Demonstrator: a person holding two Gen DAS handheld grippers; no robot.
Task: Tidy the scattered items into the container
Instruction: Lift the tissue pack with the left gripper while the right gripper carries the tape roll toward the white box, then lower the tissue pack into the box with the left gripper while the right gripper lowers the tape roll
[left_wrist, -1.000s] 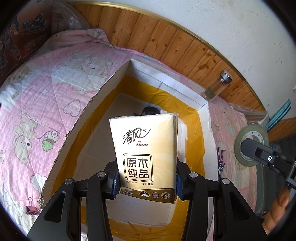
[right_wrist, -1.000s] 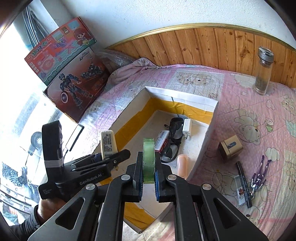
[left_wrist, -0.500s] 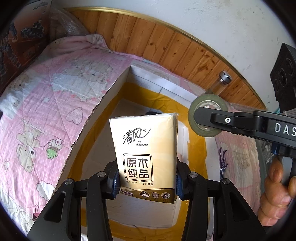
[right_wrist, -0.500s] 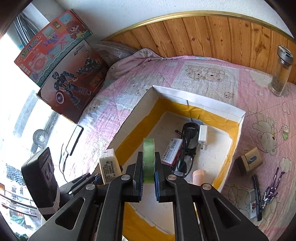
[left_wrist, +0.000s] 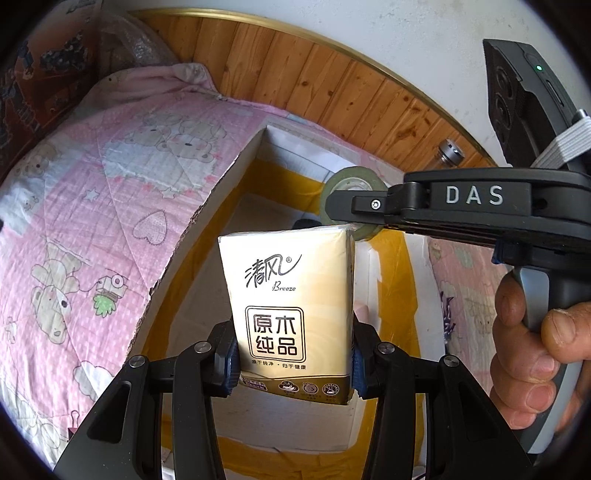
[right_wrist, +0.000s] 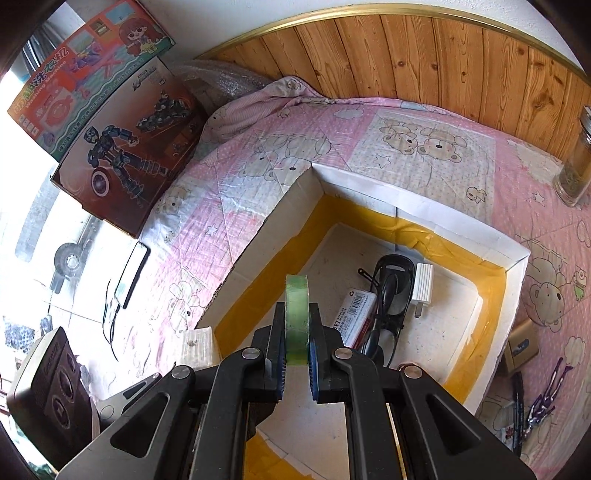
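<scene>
My left gripper (left_wrist: 291, 363) is shut on a cream tissue pack (left_wrist: 286, 295) and holds it upright above the near end of the open white box (left_wrist: 236, 177) with yellow tape inside. My right gripper (right_wrist: 296, 354) is shut on a green tape roll (right_wrist: 296, 314) over the box (right_wrist: 424, 206); it shows in the left wrist view (left_wrist: 340, 199) coming in from the right, above the tissue pack. Inside the box lie glasses (right_wrist: 388, 295), a white charger (right_wrist: 423, 286) and a small red-and-white pack (right_wrist: 356, 312). The tissue pack's top (right_wrist: 197, 347) shows at lower left.
On the pink quilt right of the box lie a small brown box (right_wrist: 521, 345), a pen (right_wrist: 517, 406) and a purple clip (right_wrist: 546, 395). A glass bottle (right_wrist: 576, 162) stands by the wooden headboard. Toy boxes (right_wrist: 110, 129) and a phone (right_wrist: 131, 275) lie at left.
My right gripper has moved left and forward with the tape roll, now over the box's middle and above the tissue pack. My left gripper has held the tissue pack almost still.
</scene>
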